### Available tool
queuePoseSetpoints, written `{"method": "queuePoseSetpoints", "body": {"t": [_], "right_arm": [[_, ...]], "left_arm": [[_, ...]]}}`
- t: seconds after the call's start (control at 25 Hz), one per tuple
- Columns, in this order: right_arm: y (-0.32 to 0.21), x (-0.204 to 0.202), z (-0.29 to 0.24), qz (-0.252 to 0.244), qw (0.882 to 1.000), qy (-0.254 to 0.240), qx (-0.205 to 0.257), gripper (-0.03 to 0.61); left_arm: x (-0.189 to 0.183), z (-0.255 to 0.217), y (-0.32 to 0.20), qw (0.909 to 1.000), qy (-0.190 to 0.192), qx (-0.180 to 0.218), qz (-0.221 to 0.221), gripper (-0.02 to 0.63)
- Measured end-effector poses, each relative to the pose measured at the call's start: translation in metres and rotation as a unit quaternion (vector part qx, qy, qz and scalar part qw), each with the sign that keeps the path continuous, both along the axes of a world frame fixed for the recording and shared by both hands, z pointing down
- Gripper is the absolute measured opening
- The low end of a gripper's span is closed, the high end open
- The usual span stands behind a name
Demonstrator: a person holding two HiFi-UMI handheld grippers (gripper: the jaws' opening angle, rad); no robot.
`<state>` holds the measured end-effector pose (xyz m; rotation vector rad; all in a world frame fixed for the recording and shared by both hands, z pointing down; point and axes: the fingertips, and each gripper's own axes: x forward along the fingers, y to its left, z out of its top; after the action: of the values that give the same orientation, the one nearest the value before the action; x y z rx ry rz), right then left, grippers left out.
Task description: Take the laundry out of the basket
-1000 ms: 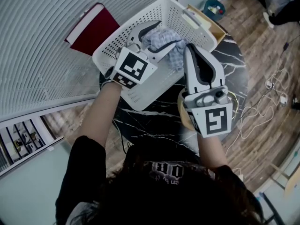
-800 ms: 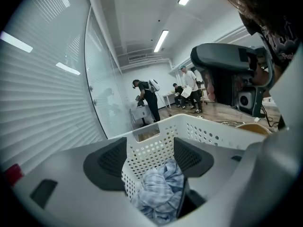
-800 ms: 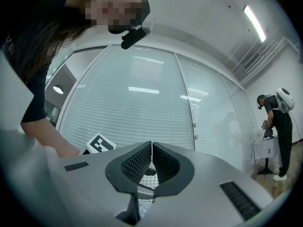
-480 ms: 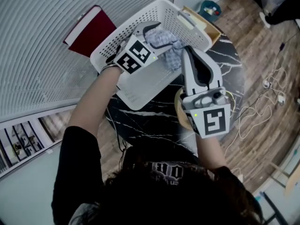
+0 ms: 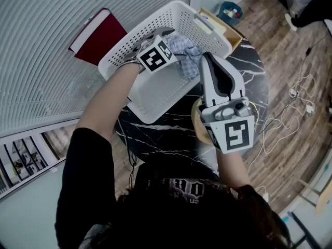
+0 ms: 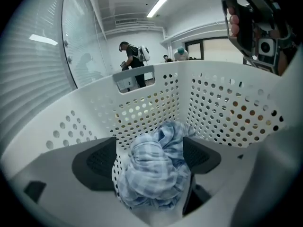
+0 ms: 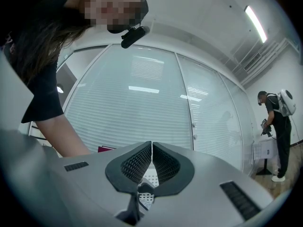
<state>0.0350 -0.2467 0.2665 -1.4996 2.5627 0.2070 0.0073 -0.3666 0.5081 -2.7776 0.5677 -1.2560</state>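
Note:
A white perforated laundry basket point(image 5: 171, 7) stands on the round black marble table point(image 5: 254, 87). One crumpled blue checked cloth point(image 5: 188, 53) lies inside it, against the far wall. My left gripper point(image 5: 168, 43) reaches down into the basket. In the left gripper view the cloth point(image 6: 154, 174) sits between the wide-apart pads point(image 6: 94, 162) of the left gripper point(image 6: 149, 143). Its jaws have just been opening and are not clamped on the cloth. My right gripper point(image 5: 208, 58) hovers beside the basket's near right edge. In the right gripper view the right gripper point(image 7: 151, 148) is shut, with its pads together and nothing between them.
A dark red book point(image 5: 98, 32) lies left of the basket by the blinds. A tan ring point(image 5: 199, 121) sits on the table under my right hand. A cardboard box point(image 5: 225, 25), a teal bin point(image 5: 233, 9) and floor cables point(image 5: 290, 118) lie beyond. People point(image 6: 132, 60) stand far off.
My left gripper has moved down and further into the basket toward the cloth, and its jaws stand wider. The right gripper has not moved.

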Motion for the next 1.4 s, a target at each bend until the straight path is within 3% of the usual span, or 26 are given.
{"method": "queuePoseSetpoints", "body": {"t": [0.48, 0.92, 1.4], "right_arm": [[0.001, 0.01, 0.003, 0.011, 1.0, 0.004, -0.004, 0.029], [0.001, 0.015, 0.005, 0.015, 1.0, 0.001, -0.009, 0.029], [0.006, 0.017, 0.003, 0.016, 1.0, 0.003, -0.008, 0.029]], "left_arm": [[-0.005, 0.068, 0.002, 0.9959, -0.078, -0.042, -0.019, 0.434], [-0.006, 0.082, 0.0, 0.994, -0.093, -0.05, -0.027, 0.427], [-0.01, 0.079, 0.0, 0.9909, -0.118, -0.053, -0.037, 0.264]]}}
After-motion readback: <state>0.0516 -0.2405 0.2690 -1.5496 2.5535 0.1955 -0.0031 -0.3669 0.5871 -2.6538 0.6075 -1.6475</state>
